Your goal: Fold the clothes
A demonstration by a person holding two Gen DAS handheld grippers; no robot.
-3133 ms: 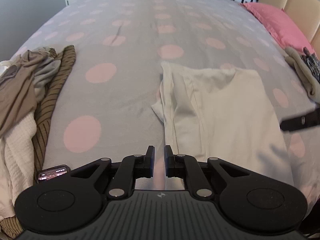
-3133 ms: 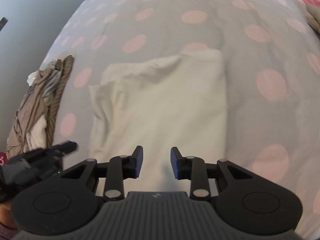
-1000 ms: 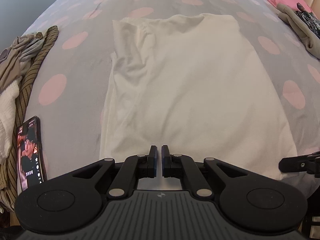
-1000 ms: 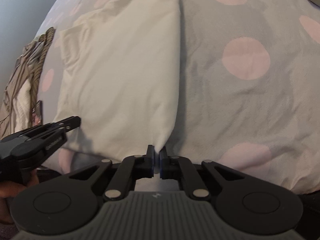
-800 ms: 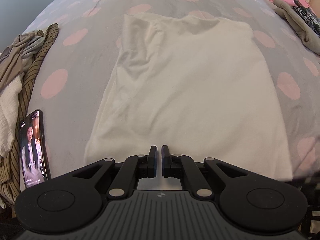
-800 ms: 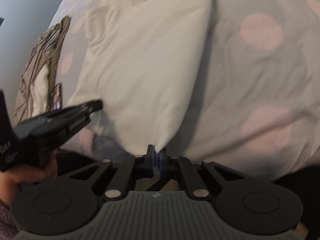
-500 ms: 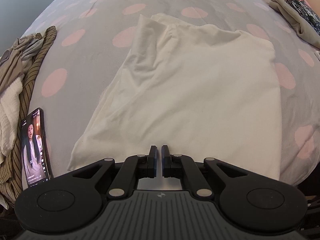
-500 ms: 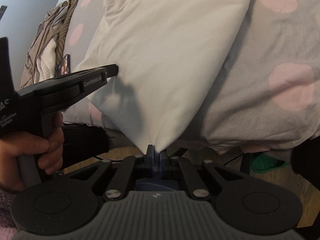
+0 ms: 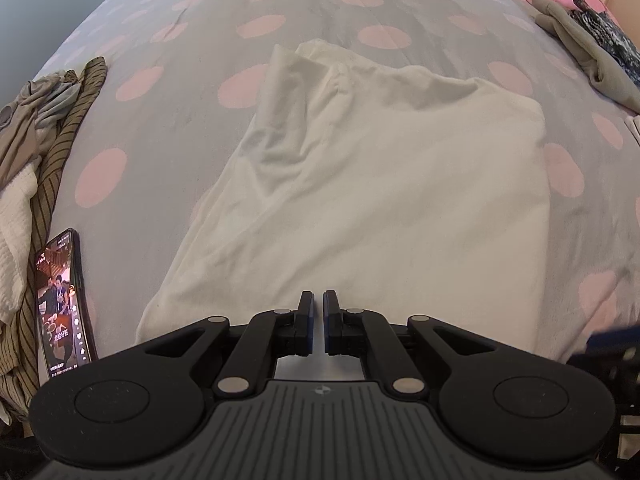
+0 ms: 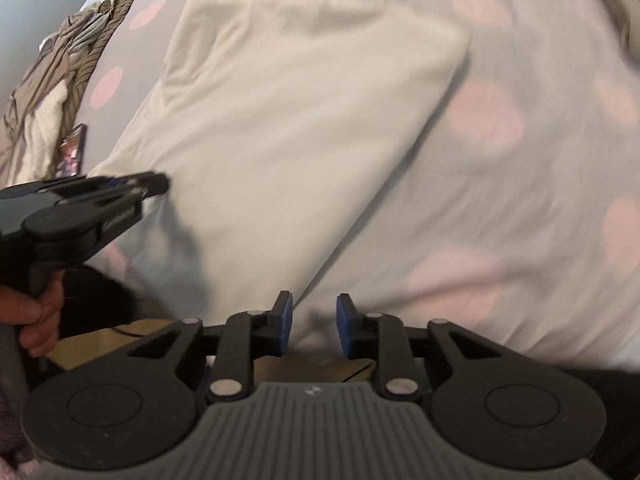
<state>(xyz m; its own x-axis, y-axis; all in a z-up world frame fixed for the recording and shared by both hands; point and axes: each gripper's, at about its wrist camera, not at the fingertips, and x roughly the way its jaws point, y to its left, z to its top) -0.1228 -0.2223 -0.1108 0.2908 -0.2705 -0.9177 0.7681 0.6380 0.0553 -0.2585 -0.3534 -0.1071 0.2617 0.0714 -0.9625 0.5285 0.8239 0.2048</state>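
Right claw released; shirt just ahead.

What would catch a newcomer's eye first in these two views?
A cream shirt lies spread across the middle of the pink-dotted grey bedspread, its near hem by the left claw. A lit phone rests at the bed's left edge beside a heap of clothes. The right claw is open.

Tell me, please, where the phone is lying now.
In the left wrist view the phone lies at the bed's near left edge, between the pile of clothes and the white shirt.
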